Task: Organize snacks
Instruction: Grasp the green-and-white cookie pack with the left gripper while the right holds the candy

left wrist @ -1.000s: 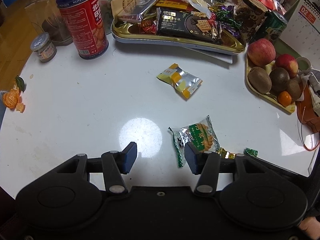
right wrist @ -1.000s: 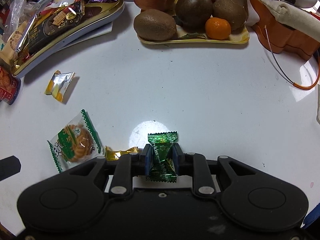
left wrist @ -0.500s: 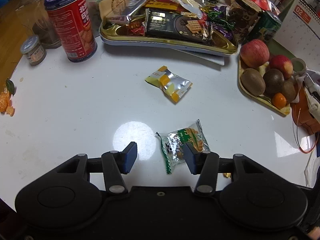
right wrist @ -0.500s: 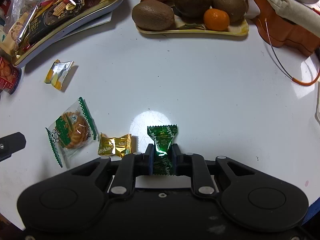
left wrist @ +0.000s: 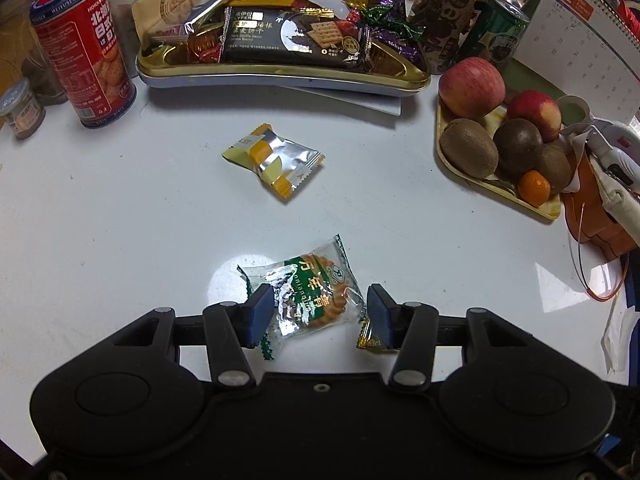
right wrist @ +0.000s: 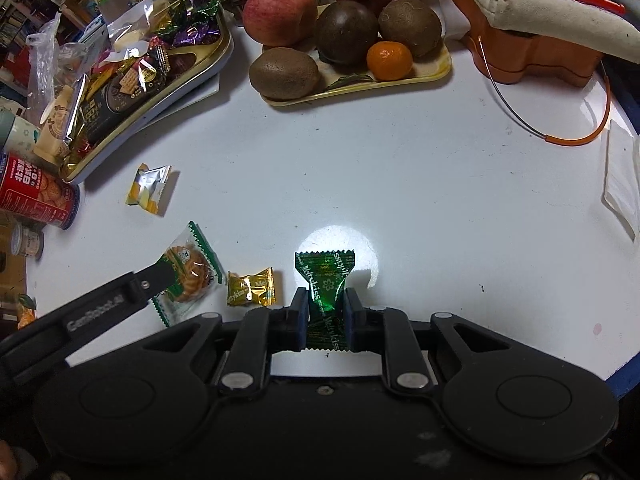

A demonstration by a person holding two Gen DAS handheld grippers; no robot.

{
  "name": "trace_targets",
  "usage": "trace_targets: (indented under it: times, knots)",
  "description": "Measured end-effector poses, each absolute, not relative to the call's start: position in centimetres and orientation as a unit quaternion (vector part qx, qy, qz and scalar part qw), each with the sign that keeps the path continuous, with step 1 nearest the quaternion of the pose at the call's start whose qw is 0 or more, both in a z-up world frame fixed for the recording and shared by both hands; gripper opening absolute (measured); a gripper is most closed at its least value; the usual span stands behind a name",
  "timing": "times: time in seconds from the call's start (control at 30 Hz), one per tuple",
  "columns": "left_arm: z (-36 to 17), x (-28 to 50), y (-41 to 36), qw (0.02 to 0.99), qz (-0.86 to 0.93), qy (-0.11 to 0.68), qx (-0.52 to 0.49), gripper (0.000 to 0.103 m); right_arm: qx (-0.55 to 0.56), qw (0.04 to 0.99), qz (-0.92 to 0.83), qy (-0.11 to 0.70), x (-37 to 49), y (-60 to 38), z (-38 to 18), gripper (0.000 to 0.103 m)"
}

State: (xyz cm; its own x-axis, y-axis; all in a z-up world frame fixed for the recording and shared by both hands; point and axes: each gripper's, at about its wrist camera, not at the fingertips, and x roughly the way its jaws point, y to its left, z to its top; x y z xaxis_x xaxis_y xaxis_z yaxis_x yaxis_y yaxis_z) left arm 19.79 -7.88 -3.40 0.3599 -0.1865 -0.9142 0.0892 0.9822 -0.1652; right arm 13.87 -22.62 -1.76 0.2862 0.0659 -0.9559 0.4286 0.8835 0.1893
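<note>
A yellow fruit tray [left wrist: 549, 211] sits at the right of the white table [left wrist: 120, 216], holding two apples [left wrist: 472, 87], kiwis [left wrist: 469, 148] and a small orange [left wrist: 533, 188]. Behind it stands a desk calendar [left wrist: 584, 36]. A small lidded jar [left wrist: 21, 109] stands at the left edge, and an orange case [right wrist: 532, 56] with a thin wire loop lies at the far right.

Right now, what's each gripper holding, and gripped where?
The right gripper is shut on the green candy, pinched at the wrapper's narrow middle. The left gripper holds nothing: its open jaws straddle the cookie packet.
</note>
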Motion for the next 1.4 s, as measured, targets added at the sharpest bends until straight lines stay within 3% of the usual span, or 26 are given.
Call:
trace_targets:
  times: [0.33, 0.8, 0.97, 1.13, 1.4]
  knots:
    - [-5.3, 20.5, -9.3, 0.832, -0.046, 0.553, -0.019, 0.057, 0.217, 0.776, -0.116, 0.581, 13.2, -22.8, -1.1, 0.019]
    - [-7.8, 21.2, -10.5, 0.817, -0.023, 0.576, 0.032, 0.081, 0.232, 0.770, -0.102, 0.586, 13.1, -22.6, -1.1, 0.019]
    - [-8.2, 21.3, -9.8, 0.811, -0.018, 0.585, 0.003, 0.088, 0.234, 0.769, -0.096, 0.586, 13.0, -22.5, -0.9, 0.019]
    - [-8.1, 21.3, -9.8, 0.810, -0.020, 0.586, 0.005, 0.087, 0.233, 0.770, -0.093, 0.587, 12.9, -22.5, -0.9, 0.019]
    - [-7.3, 21.6, -9.0, 0.811, -0.029, 0.584, -0.029, 0.066, 0.232, 0.766, -0.098, 0.591, 13.1, -22.6, -1.4, 0.019]
